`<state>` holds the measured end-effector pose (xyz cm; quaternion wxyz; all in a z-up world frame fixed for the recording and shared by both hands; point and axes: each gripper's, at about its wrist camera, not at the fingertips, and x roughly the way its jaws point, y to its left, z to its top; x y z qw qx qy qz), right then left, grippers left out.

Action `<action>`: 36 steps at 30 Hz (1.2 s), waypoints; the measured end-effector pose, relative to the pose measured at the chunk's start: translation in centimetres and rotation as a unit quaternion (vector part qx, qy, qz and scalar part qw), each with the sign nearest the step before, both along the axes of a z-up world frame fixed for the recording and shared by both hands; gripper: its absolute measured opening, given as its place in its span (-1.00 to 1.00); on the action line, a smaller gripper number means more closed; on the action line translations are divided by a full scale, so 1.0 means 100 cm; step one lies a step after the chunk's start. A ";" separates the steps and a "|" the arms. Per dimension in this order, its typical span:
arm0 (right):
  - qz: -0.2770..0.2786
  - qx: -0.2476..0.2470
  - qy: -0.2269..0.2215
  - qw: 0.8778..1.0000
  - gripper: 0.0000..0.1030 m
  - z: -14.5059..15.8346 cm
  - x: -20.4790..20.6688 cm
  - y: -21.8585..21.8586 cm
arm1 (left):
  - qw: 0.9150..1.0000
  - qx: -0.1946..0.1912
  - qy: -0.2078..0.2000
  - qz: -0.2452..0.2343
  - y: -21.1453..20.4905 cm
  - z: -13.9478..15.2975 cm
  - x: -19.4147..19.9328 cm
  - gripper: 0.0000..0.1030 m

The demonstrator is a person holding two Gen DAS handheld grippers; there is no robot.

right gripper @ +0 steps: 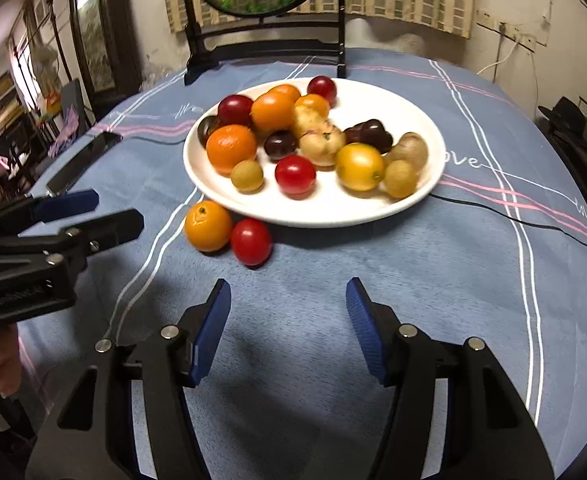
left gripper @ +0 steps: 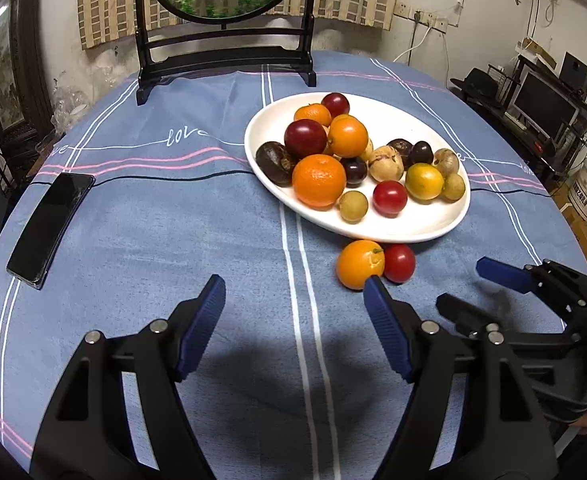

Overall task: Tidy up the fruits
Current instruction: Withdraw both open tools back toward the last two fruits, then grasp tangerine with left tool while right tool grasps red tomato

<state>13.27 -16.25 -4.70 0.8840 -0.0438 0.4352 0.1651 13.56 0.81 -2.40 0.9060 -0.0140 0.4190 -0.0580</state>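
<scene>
surroundings: phone far left on my blue tablecloth, framed screen behind the plate
loose fruit: one orange, one red fruit, touching, just nearer than the plate
my left gripper: jaws apart, empty
my right gripper: jaws apart, empty

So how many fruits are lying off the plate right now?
2, both on the tablecloth by the plate's near rim: an orange and a red fruit touching it. None seem hidden.

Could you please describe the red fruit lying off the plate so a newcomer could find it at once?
Start at the white plate piled with fruit. Just outside its near rim two fruits lie touching on the blue tablecloth: the red fruit is the smaller, glossy one beside the orange fruit.
</scene>
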 end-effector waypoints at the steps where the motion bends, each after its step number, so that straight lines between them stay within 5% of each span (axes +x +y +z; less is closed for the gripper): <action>1: 0.002 -0.004 0.003 1.000 0.17 -0.002 0.002 0.003 | 1.000 0.000 0.000 0.001 0.002 0.000 0.000 0.45; 12: 0.027 -0.059 0.008 0.998 0.14 -0.016 0.019 0.038 | 1.000 -0.007 0.001 0.013 0.025 -0.005 0.007 0.45; 27: 0.027 -0.032 0.020 0.999 -0.47 -0.018 0.033 0.042 | 1.000 -0.005 0.015 0.002 0.020 -0.011 0.005 0.45; 36: -0.001 0.005 0.008 1.000 -0.48 -0.007 0.016 0.000 | 0.999 0.018 0.022 -0.025 -0.007 -0.015 0.002 0.45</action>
